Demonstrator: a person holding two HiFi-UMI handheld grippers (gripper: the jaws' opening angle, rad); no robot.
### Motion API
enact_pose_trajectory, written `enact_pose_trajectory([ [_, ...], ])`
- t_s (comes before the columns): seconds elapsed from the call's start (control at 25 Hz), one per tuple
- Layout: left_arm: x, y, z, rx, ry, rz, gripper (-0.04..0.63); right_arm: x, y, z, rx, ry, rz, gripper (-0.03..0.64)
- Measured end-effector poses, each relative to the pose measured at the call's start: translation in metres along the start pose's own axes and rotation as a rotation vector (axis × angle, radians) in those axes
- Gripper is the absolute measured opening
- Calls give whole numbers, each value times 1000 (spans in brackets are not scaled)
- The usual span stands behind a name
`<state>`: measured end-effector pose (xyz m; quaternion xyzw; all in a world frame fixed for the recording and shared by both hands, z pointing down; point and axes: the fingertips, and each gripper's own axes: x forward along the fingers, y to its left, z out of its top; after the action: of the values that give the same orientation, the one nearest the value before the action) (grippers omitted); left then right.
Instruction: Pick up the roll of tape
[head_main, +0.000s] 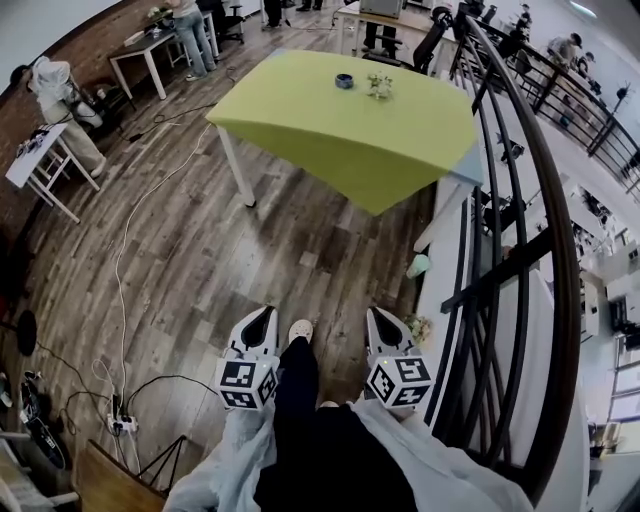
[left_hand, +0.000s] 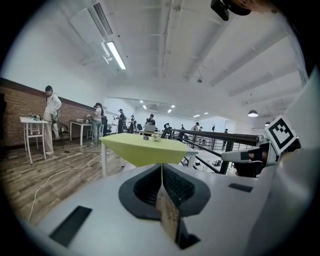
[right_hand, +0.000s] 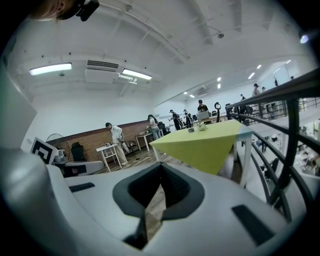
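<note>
The roll of tape (head_main: 344, 81) is a small dark ring lying on a table draped in a yellow-green cloth (head_main: 340, 130), far ahead of me. It shows as a tiny dark spot in the left gripper view (left_hand: 145, 137) and in the right gripper view (right_hand: 190, 130). My left gripper (head_main: 262, 318) and right gripper (head_main: 381, 318) hang side by side low in the head view, over the wooden floor, well short of the table. Both point toward it. The left gripper's (left_hand: 161, 172) jaws meet in a thin line with nothing between them. The right gripper's (right_hand: 161, 167) jaws are likewise together and hold nothing.
A small pale cluster of objects (head_main: 379, 87) sits beside the tape. A black railing (head_main: 520, 230) runs along the right. Cables (head_main: 125, 250) trail over the floor at left, ending at a power strip (head_main: 120, 424). White tables (head_main: 40, 165) and people stand farther off.
</note>
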<state>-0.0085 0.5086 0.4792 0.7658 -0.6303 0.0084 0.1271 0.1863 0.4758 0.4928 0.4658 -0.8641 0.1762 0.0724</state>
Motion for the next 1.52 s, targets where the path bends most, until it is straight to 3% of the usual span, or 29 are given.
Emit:
enact_pose_trajectory([
  [0.52,107,55,48,23,14,-42,23,109,-34,60,-23,0,-65,10],
  [1.32,227,137,80,43,36,-146,23,237,-49,96,42,-11,-137,211],
  [1.52,244,147,80,35,54,-154,23,251,-48,97,57,4,-129,219],
])
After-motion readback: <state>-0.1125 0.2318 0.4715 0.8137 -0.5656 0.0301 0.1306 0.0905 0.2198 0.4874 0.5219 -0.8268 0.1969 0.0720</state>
